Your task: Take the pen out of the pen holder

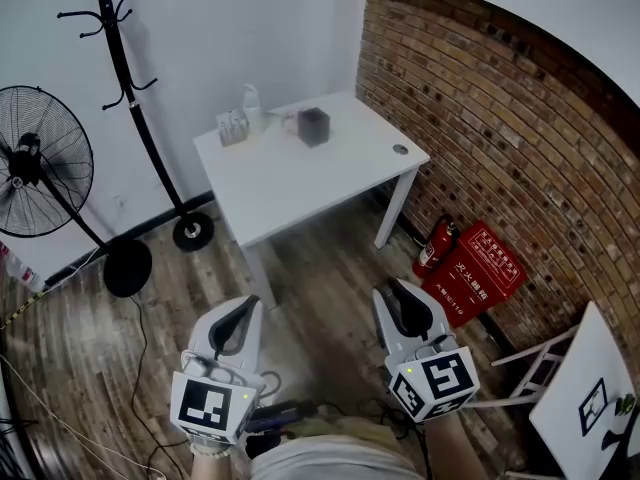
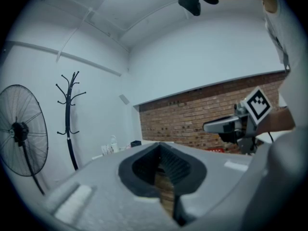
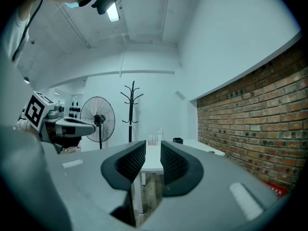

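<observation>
A small black pen holder [image 1: 313, 126] stands on the white table [image 1: 330, 173] by the back wall; I cannot make out a pen in it from here. The holder also shows far off in the right gripper view, pen holder [image 3: 177, 140]. Both grippers are held low over the wooden floor, well short of the table. My left gripper [image 1: 243, 305] has its jaws together with nothing in them, left gripper [image 2: 159, 149]. On the right, my right gripper [image 1: 393, 288] keeps a narrow gap between its pads and is empty, right gripper [image 3: 153, 150].
A white bottle [image 1: 252, 106] and small items [image 1: 232, 126] sit at the table's back. A coat rack [image 1: 140, 118] and a standing fan [image 1: 40, 173] are left of it. A fire extinguisher [image 1: 436, 245] and a red box [image 1: 478, 271] lie along the brick wall.
</observation>
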